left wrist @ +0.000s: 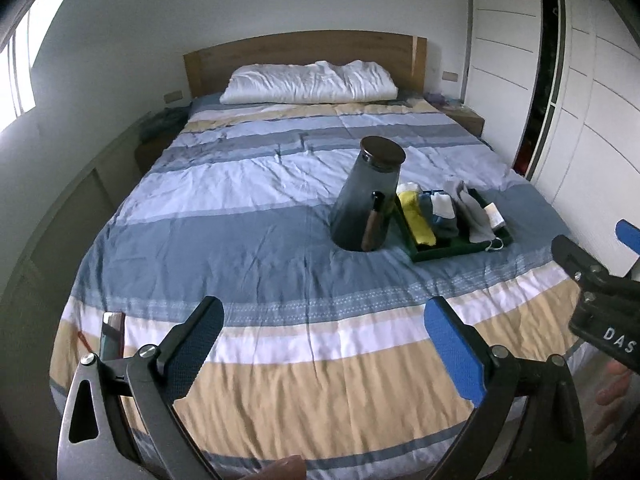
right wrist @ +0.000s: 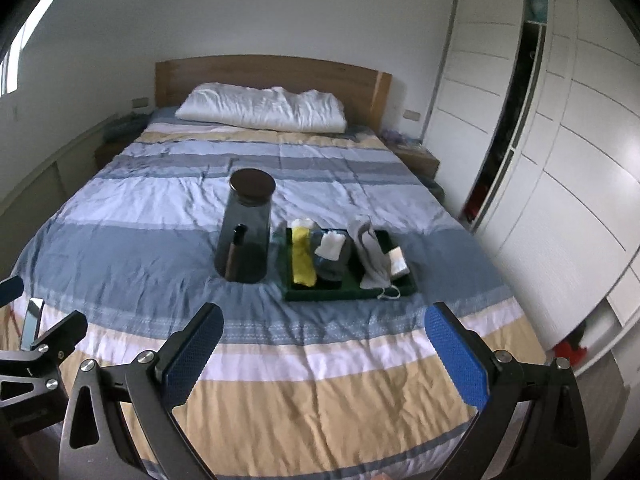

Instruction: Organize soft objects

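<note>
1. Both the left tongs [left wrist: 324, 344] and the right tongs [right wrist: 324, 352] are wide open and hold nothing
2. The soft folded cloths [right wrist: 332, 250] lie in the dark green tray [right wrist: 348, 294] on the striped bed [right wrist: 160, 240], beside the tall grey jug [right wrist: 246, 232]
3. Go slowly; pinch one cloth only

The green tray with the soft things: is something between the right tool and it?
Nothing visible does. Only bare striped bedcover lies between the open right tool and the green tray. The dark glass jug stands left of the tray, off the straight path.
</note>
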Available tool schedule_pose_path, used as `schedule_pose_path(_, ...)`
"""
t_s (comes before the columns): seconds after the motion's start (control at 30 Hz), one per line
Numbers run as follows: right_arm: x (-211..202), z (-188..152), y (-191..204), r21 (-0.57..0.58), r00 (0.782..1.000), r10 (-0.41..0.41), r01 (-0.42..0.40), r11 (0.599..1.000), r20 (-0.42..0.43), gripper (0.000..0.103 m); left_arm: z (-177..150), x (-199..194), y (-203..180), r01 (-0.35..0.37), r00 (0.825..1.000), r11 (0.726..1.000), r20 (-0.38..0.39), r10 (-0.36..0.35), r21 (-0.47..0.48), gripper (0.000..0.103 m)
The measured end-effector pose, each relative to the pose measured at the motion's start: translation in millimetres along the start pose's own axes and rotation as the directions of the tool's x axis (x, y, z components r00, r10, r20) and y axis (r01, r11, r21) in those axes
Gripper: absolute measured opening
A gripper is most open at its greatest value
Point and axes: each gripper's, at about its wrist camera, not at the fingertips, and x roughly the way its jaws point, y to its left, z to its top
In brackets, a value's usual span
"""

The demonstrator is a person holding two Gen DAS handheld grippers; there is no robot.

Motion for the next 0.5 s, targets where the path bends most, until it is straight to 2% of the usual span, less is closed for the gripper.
schedule_pose_path(0.17,-21,-2,-9,-0.016,1.0,0.016,-0.016,1.0,0.023,0.103,0,-17,-2,-0.003,1.0,0.999,0.017,0.004,-0.035,0.098)
schedule_pose_path(0.5,-50,-4,-23,-0.014,0.997,0.02,-0.019,1.0,0.071,0.103,7,-45,-14,0.012,0.996,1.0,0.085,-0.01,-0.02,0.098)
